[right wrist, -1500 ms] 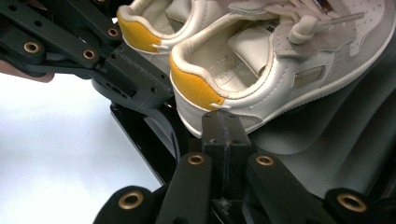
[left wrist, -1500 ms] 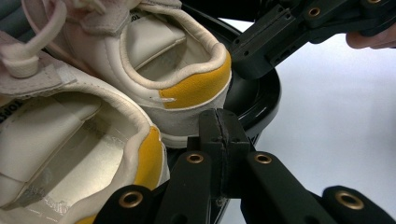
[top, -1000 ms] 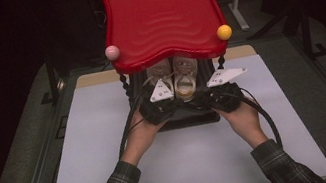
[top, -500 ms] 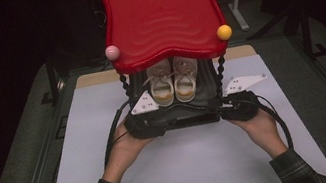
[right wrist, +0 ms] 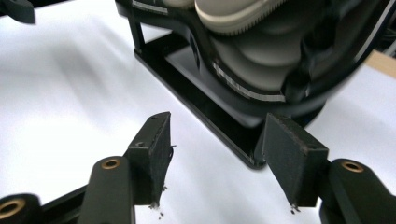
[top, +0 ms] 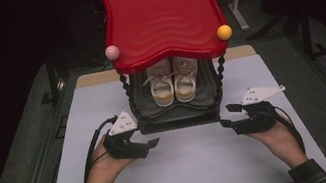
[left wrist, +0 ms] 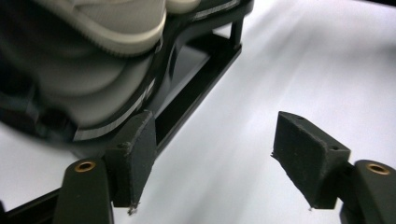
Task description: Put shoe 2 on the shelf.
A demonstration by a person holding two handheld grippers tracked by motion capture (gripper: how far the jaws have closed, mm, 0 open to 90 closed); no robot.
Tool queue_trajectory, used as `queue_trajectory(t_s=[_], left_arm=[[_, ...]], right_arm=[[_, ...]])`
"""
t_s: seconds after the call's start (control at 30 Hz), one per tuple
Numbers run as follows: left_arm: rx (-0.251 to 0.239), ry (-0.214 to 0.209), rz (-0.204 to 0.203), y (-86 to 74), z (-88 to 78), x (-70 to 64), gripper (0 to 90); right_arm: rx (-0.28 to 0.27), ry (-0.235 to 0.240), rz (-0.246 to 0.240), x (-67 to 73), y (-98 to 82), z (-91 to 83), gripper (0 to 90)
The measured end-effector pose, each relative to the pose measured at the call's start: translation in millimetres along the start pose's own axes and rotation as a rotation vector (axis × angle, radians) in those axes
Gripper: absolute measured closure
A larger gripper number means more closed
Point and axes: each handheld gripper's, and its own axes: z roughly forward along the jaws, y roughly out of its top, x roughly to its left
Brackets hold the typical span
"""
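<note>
We see the shoes (top: 172,81) side by side on the black lower shelf (top: 177,111) of the rack, just above the middle of the high view, toes toward us, under the red top tray (top: 160,13). The left gripper (top: 152,143) sits at lower left of the shelf, over the white table (top: 185,169). The right gripper (top: 226,116) sits at lower right, mirrored. Both stand just off the shelf's front corners.

Their jaws have just been opening, and nothing lies between them now. In the left gripper view, the left gripper (left wrist: 210,158) stands wide, with bare table in the gap and a shoe sole (left wrist: 112,32) at upper left. In the right gripper view, the right gripper (right wrist: 217,154) is moderately open; the shelf's base (right wrist: 205,112) runs behind the gap, and one pad (right wrist: 289,158) looks close to its corner, though we cannot tell if it touches.

We judge this to be the release step: the pair is placed, and the hands are letting go.

Next we would draw both grippers back toward the bottom of the frame, level and clear of the shelf's edge, so that no jaw catches the base or nudges the rack.
</note>
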Motion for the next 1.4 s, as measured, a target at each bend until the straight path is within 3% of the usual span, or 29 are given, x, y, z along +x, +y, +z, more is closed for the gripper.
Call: queue_trajectory(t_s=[0.27,0.43,0.5,0.73,0.9,1.03,1.13,1.3,1.4], left_arm=[[0.062,0.028,-0.034,-39.8,-11.6,0.1,22.5],[0.091,0.052,-0.059,-63.7,-19.0,0.9,14.8],[0.099,0.059,-0.074,-73.2,-21.9,2.5,13.5],[0.150,0.084,-0.085,-103.7,-27.6,3.6,13.2],[0.184,0.104,-0.104,-122.1,-26.3,4.2,13.2],[0.199,0.118,-0.105,-133.7,-24.8,6.3,13.2],[0.167,0.104,-0.131,-139.3,-25.5,8.5,13.0],[0.114,0.087,-0.114,-146.0,-26.0,9.8,12.9],[0.110,0.088,-0.115,-146.6,-25.9,9.4,12.9]], right_arm=[[0.048,-0.025,0.052,-4.9,-26.3,-11.3,31.9],[0.069,-0.069,0.080,-8.6,-46.1,-18.1,21.7],[0.081,-0.085,0.112,-11.4,-57.6,-21.8,16.5],[0.099,-0.124,0.151,-15.9,-81.4,-30.0,9.6],[0.138,-0.163,0.164,-16.6,-99.4,-31.4,2.5],[0.181,-0.184,0.166,-17.7,-113.4,-30.4,1.8],[0.199,-0.192,0.174,-18.4,-121.8,-30.4,1.1],[0.220,-0.215,0.180,-20.2,-133.5,-29.9,0.4],[0.207,-0.218,0.177,-20.0,-135.0,-29.9,0.3]])
